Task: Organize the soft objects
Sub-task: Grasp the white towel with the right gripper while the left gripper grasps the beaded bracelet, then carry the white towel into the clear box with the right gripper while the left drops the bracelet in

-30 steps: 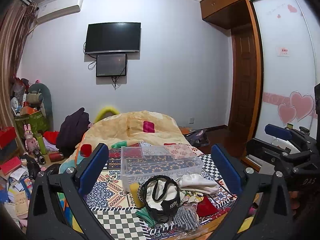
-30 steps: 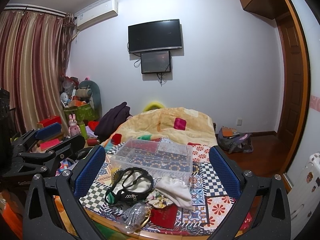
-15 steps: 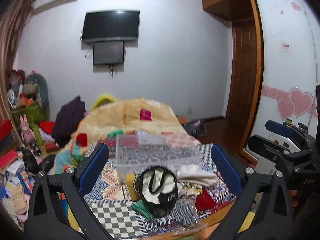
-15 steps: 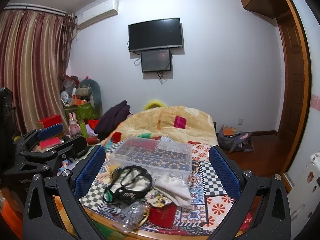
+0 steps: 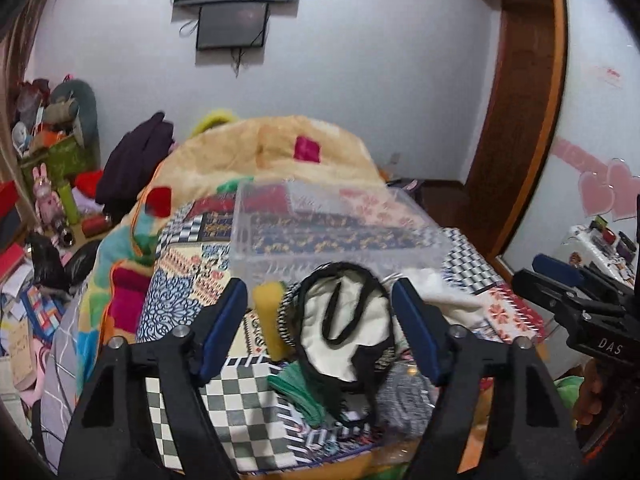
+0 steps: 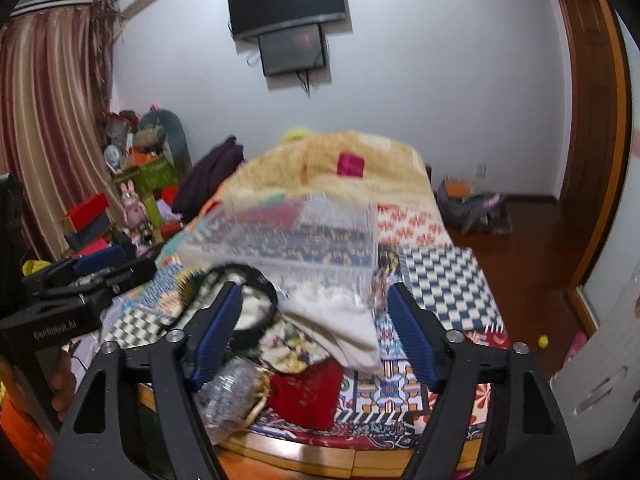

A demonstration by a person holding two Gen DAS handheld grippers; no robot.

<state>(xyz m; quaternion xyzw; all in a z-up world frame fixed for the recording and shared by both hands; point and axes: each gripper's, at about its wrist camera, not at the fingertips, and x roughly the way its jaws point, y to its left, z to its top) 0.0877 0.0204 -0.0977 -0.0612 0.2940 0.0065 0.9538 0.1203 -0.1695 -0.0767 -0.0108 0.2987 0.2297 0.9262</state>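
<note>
A pile of soft things lies at the near end of the bed. A black-rimmed white pouch (image 5: 344,332) sits between the tips of my open left gripper (image 5: 320,320), with a yellow sponge (image 5: 269,316) and green cloth (image 5: 298,390) beside it. A white folded cloth (image 6: 340,324) and a red cloth (image 6: 308,396) lie under my open right gripper (image 6: 314,322). A clear plastic bin (image 5: 332,228) stands empty just behind the pile; it also shows in the right wrist view (image 6: 296,236). Neither gripper holds anything.
The bed carries a patchwork cover (image 6: 440,280) and a yellow quilt (image 5: 260,156) heaped at the far end. Clutter and boxes (image 5: 44,208) fill the floor at left. A bag (image 6: 472,208) lies on the wood floor at right, near a wardrobe door (image 5: 600,120).
Both grippers have moved forward and down toward the pile at the bed's near end, and their jaws have narrowed but stay open. The pile and bin look larger and closer.
</note>
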